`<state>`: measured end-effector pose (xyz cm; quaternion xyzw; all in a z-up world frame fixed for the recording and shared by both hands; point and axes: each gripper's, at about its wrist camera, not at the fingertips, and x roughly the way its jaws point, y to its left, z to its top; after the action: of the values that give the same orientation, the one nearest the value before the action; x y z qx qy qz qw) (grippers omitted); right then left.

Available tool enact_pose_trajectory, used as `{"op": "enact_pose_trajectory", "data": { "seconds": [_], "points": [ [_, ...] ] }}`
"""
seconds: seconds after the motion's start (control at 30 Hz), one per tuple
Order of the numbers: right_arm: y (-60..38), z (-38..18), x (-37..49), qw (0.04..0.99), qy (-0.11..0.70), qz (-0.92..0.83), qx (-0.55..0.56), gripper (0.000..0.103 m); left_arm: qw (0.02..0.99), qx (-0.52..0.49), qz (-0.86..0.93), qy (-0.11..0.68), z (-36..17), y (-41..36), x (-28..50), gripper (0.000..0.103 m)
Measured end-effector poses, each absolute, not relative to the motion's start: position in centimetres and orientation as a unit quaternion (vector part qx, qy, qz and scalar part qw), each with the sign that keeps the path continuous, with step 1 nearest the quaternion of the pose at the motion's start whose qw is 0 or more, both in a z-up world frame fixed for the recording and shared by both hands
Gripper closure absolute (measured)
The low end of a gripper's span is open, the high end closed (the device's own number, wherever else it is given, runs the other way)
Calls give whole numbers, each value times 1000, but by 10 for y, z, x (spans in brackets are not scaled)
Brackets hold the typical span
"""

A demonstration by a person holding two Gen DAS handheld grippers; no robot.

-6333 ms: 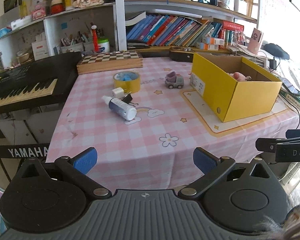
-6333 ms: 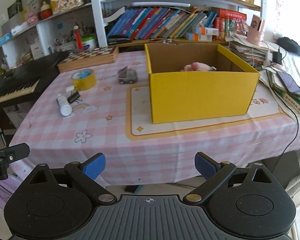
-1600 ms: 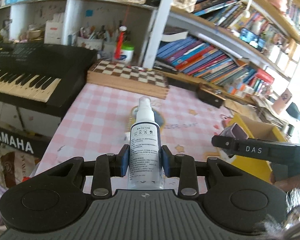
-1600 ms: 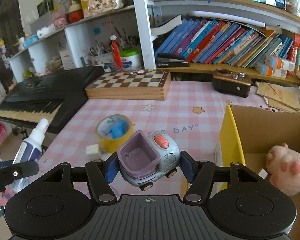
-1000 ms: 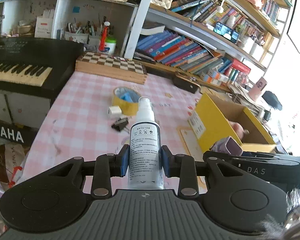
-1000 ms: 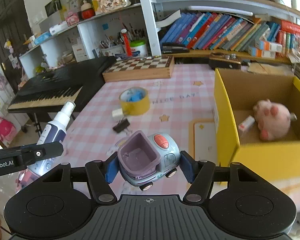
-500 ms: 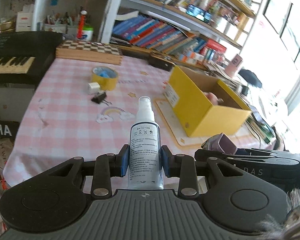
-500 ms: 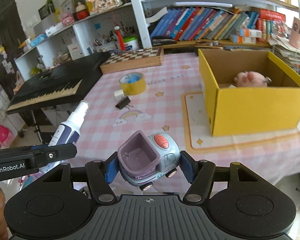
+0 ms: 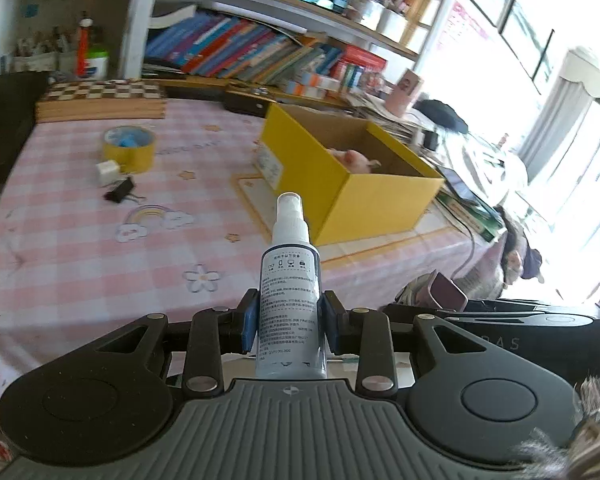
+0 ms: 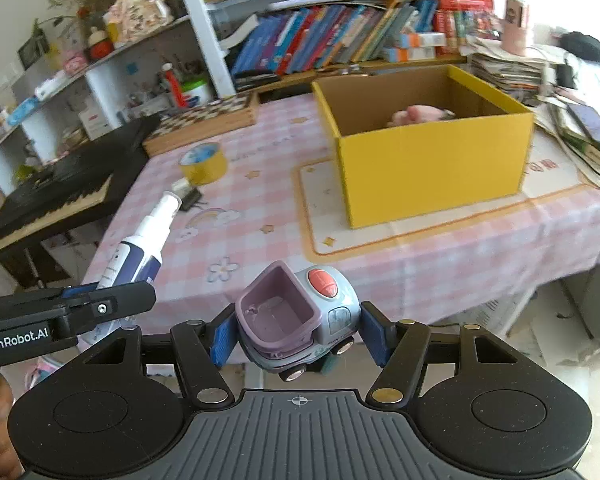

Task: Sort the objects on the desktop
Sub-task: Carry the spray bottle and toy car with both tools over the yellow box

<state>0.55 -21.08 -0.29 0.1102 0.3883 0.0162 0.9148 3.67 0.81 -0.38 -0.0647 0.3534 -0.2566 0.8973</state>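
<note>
My left gripper (image 9: 289, 320) is shut on a white spray bottle (image 9: 289, 292) with a blue band, held upright in front of the table's near edge. The same spray bottle (image 10: 148, 240) shows at the left of the right wrist view. My right gripper (image 10: 298, 338) is shut on a grey and purple toy truck (image 10: 300, 316) with a red button. The open yellow box (image 10: 428, 164) stands on a mat at the right of the pink checked table (image 10: 252, 236), with a pink plush toy (image 10: 416, 115) inside. Both grippers hang off the table's front edge.
A roll of yellow tape (image 9: 129, 148), a small white cube (image 9: 108, 169) and a black binder clip (image 9: 119, 193) lie at the table's far left. A chessboard box (image 9: 100, 98) sits at the back. A keyboard (image 10: 56, 188) stands left; bookshelves behind, papers and cables right.
Both grippers have drawn back from the table and swung right, each keeping its hold. The yellow box now sits further off and more central in both views.
</note>
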Motion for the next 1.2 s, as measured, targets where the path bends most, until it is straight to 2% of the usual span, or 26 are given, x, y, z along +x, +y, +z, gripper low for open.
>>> {"op": "enact_pose_trajectory", "data": {
  "seconds": [0.47, 1.2],
  "points": [
    [-256, -8, -10, 907, 394, -48, 142, 39, 872, -36, -326, 364, -7, -45, 49, 73],
    [-337, -5, 19, 905, 395, -55, 147, 39, 864, -23, -342, 369, -4, -130, 78, 73]
  ]
}}
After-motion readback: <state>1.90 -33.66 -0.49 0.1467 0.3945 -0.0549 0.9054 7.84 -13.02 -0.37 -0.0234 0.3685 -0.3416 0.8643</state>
